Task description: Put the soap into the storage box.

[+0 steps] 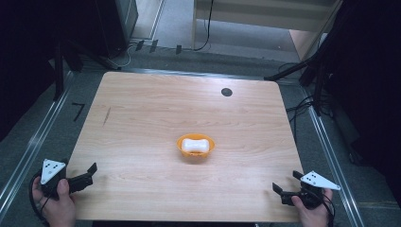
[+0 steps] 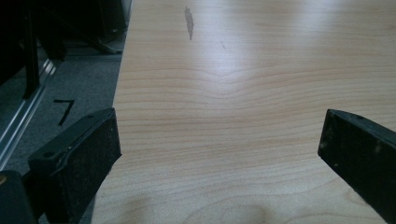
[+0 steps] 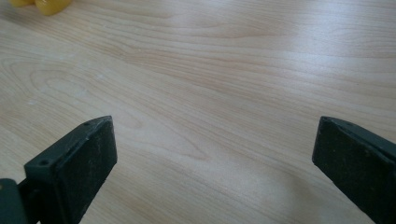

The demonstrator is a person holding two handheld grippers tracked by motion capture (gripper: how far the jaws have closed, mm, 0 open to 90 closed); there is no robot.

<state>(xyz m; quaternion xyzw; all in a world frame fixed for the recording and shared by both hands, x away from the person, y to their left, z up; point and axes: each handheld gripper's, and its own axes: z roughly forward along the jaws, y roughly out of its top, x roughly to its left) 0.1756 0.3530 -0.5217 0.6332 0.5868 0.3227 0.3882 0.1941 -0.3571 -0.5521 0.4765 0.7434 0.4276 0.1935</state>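
Both your claws are spread wide and empty, the left claw [image 1: 92, 173] at lower left, the right claw [image 1: 285, 182] at lower right of the desk [image 1: 142, 109]. The orange bowl [image 1: 196, 147] sits mid-frame holding what looks like a white soap bar [image 1: 195, 145]. It's light; clip its rim and it may tip or skid
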